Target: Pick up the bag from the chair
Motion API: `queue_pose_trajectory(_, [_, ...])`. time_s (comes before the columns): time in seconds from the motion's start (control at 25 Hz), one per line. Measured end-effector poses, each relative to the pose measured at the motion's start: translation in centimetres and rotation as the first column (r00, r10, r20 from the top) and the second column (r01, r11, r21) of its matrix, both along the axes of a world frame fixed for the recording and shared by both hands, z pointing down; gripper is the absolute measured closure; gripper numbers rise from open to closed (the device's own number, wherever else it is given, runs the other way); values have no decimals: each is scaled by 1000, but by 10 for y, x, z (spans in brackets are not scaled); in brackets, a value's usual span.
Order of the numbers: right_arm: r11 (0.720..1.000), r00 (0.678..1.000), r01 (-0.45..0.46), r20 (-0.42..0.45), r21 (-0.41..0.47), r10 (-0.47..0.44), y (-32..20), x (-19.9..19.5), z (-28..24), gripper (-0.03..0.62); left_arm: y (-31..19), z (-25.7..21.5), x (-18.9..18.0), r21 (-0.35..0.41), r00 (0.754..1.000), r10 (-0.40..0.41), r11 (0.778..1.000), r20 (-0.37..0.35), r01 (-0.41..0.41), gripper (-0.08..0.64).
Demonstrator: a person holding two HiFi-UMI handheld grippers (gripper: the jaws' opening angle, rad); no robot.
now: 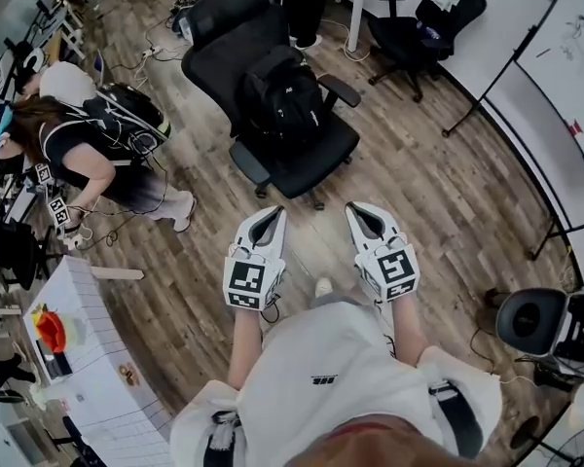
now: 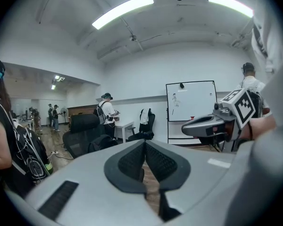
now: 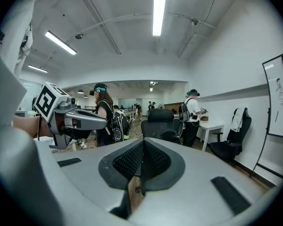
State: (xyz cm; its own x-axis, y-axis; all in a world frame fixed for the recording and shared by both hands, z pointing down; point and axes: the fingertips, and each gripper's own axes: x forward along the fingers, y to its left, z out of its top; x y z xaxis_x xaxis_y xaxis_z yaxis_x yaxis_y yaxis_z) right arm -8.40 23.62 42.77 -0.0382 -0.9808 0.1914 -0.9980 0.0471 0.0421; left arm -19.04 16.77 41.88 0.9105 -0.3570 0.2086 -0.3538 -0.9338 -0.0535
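With my left gripper (image 1: 266,218) and right gripper (image 1: 363,212) both closed on nothing, the black fabric backpack (image 1: 282,100) sat on the black swivel chair (image 1: 316,159) at twelve o'clock, nearer my left.

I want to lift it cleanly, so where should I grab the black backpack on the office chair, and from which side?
Probably its top edge, from above and the chair's open front. The backpack stands upright against the backrest, with an armrest on each side. The left gripper and right gripper are both shut, so open them first.
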Motion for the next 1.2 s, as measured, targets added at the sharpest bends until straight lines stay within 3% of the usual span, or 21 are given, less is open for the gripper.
queue_pose_trajectory(0.68, [998, 998, 64, -3, 8, -64, -72, 53, 3, 597, -65, 6, 47, 20, 998, -63, 998, 26, 62, 548])
queue_pose_trajectory(1.2, [999, 999, 35, -15, -6, -35, -160, 90, 14, 597, -162, 10, 80, 16, 994, -100, 995, -43, 100, 548])
